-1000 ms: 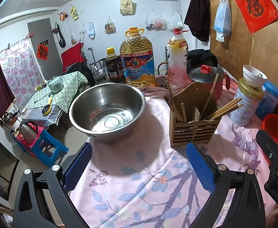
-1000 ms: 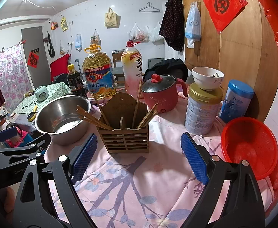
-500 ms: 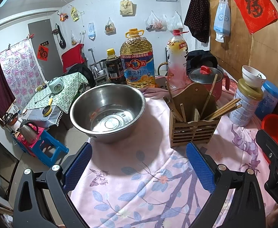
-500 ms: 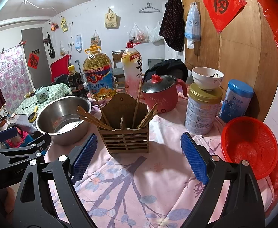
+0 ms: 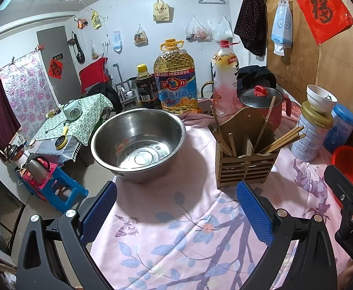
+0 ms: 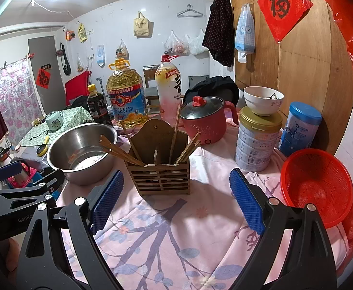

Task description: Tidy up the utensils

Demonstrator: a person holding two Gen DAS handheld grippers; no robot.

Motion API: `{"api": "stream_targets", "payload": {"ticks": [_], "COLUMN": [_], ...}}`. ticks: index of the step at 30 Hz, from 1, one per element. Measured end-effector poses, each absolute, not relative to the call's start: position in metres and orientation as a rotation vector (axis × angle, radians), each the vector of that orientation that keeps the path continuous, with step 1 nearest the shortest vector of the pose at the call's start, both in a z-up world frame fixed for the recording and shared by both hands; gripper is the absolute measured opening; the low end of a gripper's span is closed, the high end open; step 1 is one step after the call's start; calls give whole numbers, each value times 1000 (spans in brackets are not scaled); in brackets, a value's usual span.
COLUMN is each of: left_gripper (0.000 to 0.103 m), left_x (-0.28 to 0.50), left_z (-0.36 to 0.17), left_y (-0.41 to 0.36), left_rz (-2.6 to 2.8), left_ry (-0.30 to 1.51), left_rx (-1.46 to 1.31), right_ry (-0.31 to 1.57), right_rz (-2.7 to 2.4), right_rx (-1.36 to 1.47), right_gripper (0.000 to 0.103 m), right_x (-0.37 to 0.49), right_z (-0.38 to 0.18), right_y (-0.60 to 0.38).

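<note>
A: We face a table under a pink floral cloth [image 6: 176, 236] in a small cluttered room, with bags hanging on the white wall behind.

B: And the utensils?

A: We see chopsticks [image 6: 118, 151] standing and leaning in a slatted wooden holder [image 6: 160, 181] near the middle of the table. A steel bowl [image 5: 137, 142] sits just left of it, apparently empty.

B: What lies beyond?

A: We see an oil jug [image 5: 175, 78], two bottles, a red pot [image 6: 206, 120], a tin [image 6: 257, 142] with a white bowl on top, and a red basket [image 6: 317, 186] at the right.

B: Our grippers?

A: We hold both above the cloth in front of the holder. The left gripper [image 5: 176, 210] and right gripper [image 6: 176, 198] are both spread wide, grasping nothing.
</note>
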State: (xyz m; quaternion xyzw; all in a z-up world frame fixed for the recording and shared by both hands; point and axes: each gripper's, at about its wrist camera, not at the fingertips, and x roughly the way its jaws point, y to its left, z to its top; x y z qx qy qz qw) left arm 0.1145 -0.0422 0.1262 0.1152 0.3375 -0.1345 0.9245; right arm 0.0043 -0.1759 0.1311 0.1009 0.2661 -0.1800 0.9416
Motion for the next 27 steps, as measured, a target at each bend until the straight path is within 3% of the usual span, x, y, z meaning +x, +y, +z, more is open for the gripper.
{"api": "stream_targets", "payload": {"ticks": [27], "left_gripper": [97], "left_x": [116], "left_z": [132], "left_y": [-36], "left_rz": [-264], "left_ry": [670], "left_rx": [242], "right_ry": [542], "right_rz": [-367], "right_rx": [207], "right_gripper": [87], "right_x": [3], "right_z": [130], "right_y": [-176]}}
